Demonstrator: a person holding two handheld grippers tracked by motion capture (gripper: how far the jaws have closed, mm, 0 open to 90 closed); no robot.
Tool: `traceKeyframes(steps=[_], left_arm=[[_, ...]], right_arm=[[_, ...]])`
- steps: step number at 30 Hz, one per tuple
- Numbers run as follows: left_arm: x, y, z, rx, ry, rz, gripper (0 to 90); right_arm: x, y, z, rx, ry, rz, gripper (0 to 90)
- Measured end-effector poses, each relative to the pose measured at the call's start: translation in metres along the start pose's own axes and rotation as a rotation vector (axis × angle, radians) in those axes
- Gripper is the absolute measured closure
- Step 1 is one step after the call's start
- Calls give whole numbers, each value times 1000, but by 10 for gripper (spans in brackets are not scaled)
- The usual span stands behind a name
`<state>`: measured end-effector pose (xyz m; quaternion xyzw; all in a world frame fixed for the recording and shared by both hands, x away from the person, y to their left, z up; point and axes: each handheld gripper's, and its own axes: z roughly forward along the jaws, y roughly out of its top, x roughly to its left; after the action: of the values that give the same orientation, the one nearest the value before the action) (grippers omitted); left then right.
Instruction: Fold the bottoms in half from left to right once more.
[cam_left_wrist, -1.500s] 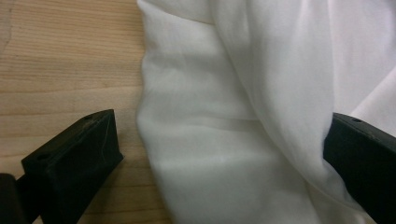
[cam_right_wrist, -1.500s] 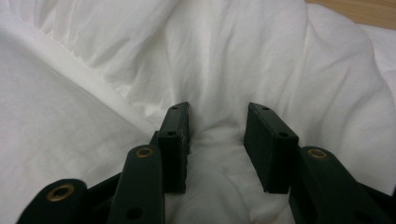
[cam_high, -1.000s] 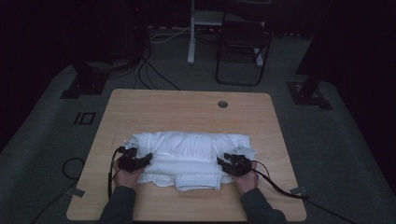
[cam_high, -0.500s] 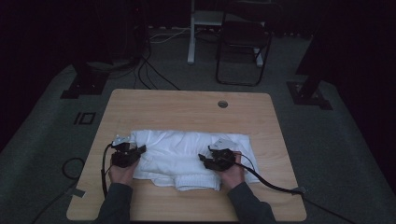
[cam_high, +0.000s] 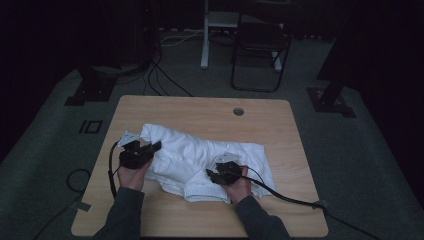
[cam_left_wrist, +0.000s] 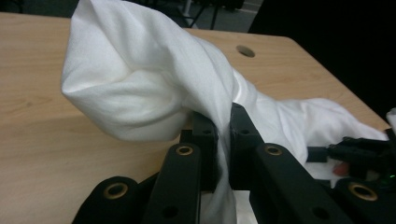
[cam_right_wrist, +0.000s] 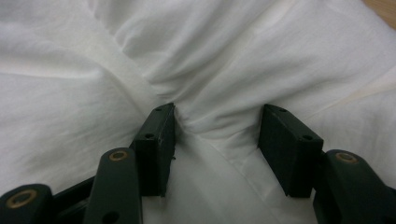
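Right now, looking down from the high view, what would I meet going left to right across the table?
Left gripper pinching the cloth → white garment → right gripper with jaws apart on the cloth → bare wooden table.

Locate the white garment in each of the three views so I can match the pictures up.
High view: the white garment lies across the middle of the wooden table, its left end lifted.
Left gripper view: a raised fold fills the upper left, pinched in the left tongs.
Right gripper view: cloth covers almost all of the frame, bunched between the right tongs.
Shared landmark: the round hole in the tabletop, seen in the high and left gripper views.
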<state>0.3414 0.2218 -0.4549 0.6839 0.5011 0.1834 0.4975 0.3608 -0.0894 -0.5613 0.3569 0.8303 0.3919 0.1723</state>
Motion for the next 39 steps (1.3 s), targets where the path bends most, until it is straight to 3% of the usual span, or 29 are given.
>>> traceKeyframes(steps=[3, 4, 6, 8, 10, 11, 12, 14, 15, 16, 17, 18, 21, 23, 25, 27, 29, 31, 34, 35, 37, 39], left_arm=[[-2, 4, 1, -1, 0, 5, 847], [-2, 6, 1, -4, 2, 6, 847], [-2, 8, -1, -12, 3, 4, 847], [-1, 12, -4, -18, 8, 1, 848], [-1, 16, -7, -28, 0, -3, 848], [-2, 18, -7, -27, -6, 0, 848], [-6, 19, -7, -24, -1, 19, 848], [-11, 21, -7, -16, 13, 46, 848], [-13, 23, -8, -15, 4, 49, 848], [-13, 23, -8, -15, 4, 49, 848], [-17, 26, -8, -13, -16, 56, 848], [-20, 28, -7, -12, -22, 67, 848], [-34, 34, -5, -14, -56, 98, 848], [-46, 37, 0, -7, -73, 126, 848], [-57, 38, 8, 2, -78, 160, 848], [-65, 40, 14, 6, -77, 178, 847], [-69, 42, 17, 3, -91, 174, 847], [-74, 43, 18, 5, -98, 187, 847], [-84, 43, 21, 14, -116, 202, 847], [-88, 42, 23, 15, -123, 207, 846], [-96, 41, 28, 23, -142, 217, 846], [-107, 39, 35, 29, -161, 226, 846]], right_arm=[[-3, 7, -3, 48, 29, -3, 428], [-3, 11, -8, 50, 39, -26, 413], [-1, 16, -24, -14, 79, -40, 412], [2, 19, -32, -28, 86, -68, 417], [7, 17, -25, 33, 101, -98, 413], [10, 15, -14, 94, 111, -92, 408], [13, 14, -8, 113, 118, -103, 406], [17, 17, -9, 84, 120, -159, 407], [16, 21, -14, 43, 107, -165, 432], [16, 21, -14, 43, 107, -165, 432], [13, 25, -21, -7, 75, -145, 460], [2, 34, -26, -64, 19, -73, 465], [-13, 40, -8, -28, 22, -5, 470], [-12, 38, 14, 48, -3, -32, 470], [-3, 38, 29, 64, -12, -80, 475], [3, 45, 30, 78, -3, -118, 454], [7, 49, 19, 70, 4, -160, 415], [4, 48, -5, 19, 27, -180, 397], [-16, 33, -51, -42, -26, -165, 392], [-26, 26, -62, -53, -66, -147, 401], [-49, 6, -78, -13, -127, -82, 411], [-63, -12, -79, 55, -143, -54, 430]])
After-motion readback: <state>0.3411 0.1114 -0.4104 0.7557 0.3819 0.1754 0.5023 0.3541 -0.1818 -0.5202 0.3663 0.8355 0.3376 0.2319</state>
